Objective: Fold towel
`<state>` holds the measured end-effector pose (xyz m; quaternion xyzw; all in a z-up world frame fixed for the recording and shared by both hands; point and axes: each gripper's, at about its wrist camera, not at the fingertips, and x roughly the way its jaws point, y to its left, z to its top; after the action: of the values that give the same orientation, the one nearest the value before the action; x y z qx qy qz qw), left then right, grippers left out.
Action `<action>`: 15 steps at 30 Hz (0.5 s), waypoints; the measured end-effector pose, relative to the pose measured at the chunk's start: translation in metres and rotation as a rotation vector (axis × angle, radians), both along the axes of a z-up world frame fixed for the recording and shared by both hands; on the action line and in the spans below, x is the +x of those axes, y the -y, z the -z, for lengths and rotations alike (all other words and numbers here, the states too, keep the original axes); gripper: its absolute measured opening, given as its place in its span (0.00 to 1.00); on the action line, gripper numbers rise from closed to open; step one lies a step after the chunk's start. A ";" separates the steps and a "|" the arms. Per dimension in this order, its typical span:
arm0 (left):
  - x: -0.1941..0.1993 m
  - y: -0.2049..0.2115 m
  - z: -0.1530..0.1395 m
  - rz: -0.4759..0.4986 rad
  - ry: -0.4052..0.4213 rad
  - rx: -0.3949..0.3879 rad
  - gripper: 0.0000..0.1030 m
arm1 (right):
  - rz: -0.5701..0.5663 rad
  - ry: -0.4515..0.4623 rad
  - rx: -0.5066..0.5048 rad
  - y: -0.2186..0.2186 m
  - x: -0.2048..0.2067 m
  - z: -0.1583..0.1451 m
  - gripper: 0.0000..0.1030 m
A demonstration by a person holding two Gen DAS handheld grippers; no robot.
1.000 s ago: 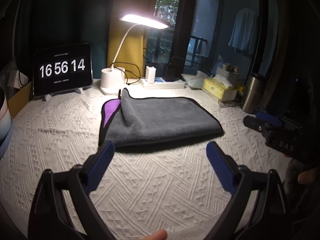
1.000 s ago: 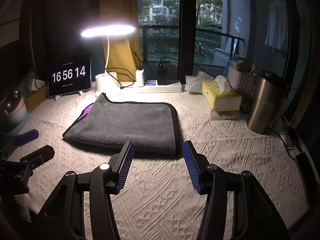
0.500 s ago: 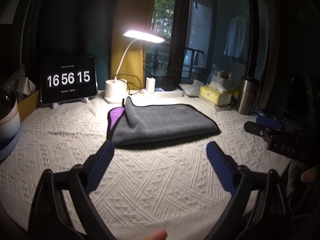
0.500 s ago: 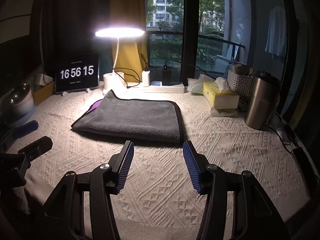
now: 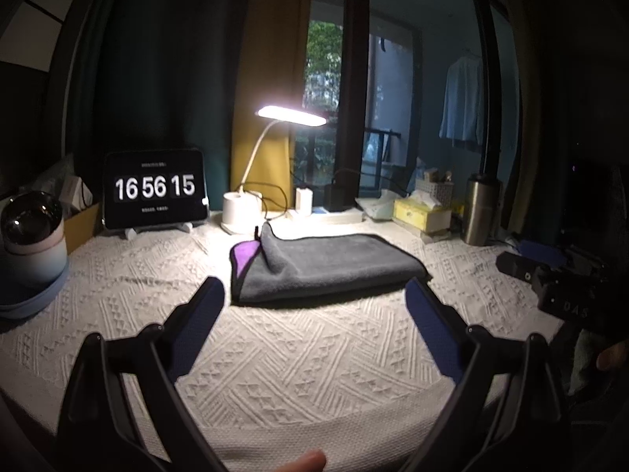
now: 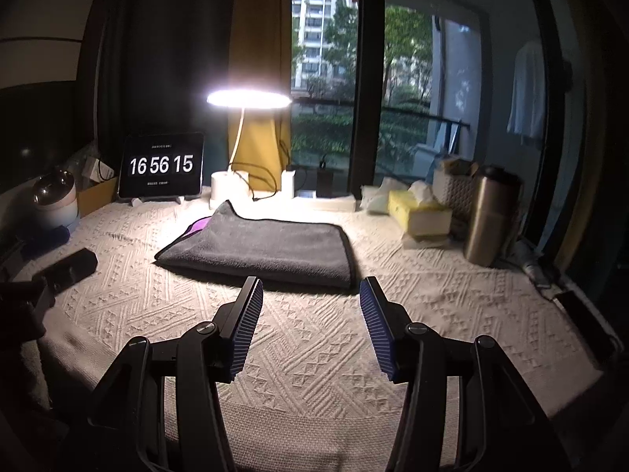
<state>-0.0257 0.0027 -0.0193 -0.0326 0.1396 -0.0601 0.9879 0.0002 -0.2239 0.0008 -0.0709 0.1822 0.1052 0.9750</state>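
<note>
Grippers have pulled back toward the near table edge. Left gripper (image 5: 314, 295) and right gripper (image 6: 310, 295) both hang wide apart, holding nothing. Gray towel (image 6: 267, 249) lies folded mid-table, so folding looks done.

Each view is taken from behind its own blue-padded fingers (image 5: 432, 326) (image 6: 247, 326), low over the white textured tablecloth (image 5: 314, 362) (image 6: 314, 346). Ahead of both, well apart, the folded grey towel (image 5: 326, 267) (image 6: 267, 251) is shared.
</note>
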 end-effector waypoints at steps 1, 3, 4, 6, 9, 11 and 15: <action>-0.003 -0.001 -0.001 -0.006 0.016 -0.001 0.92 | 0.003 0.002 0.003 0.000 -0.003 0.000 0.53; -0.007 -0.004 -0.002 -0.016 0.036 -0.001 0.92 | 0.014 0.005 0.012 0.003 -0.009 0.001 0.54; -0.010 -0.006 -0.003 -0.018 0.044 -0.002 0.92 | 0.022 0.009 0.015 0.004 -0.012 0.002 0.54; -0.013 -0.008 -0.003 -0.026 0.049 0.001 0.92 | 0.036 0.018 0.017 0.005 -0.019 0.003 0.54; -0.016 -0.011 0.000 -0.039 0.036 0.004 0.92 | 0.049 0.009 0.017 0.007 -0.023 0.006 0.56; -0.017 -0.012 -0.001 -0.048 0.041 0.008 0.92 | 0.050 0.001 0.018 0.006 -0.024 0.007 0.56; -0.019 -0.013 -0.002 -0.061 0.050 0.012 0.92 | 0.050 0.010 0.020 0.005 -0.027 0.006 0.56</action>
<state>-0.0443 0.0153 -0.0172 -0.0292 0.1143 -0.0297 0.9926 -0.0267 -0.2290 -0.0047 -0.0570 0.1781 0.0823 0.9789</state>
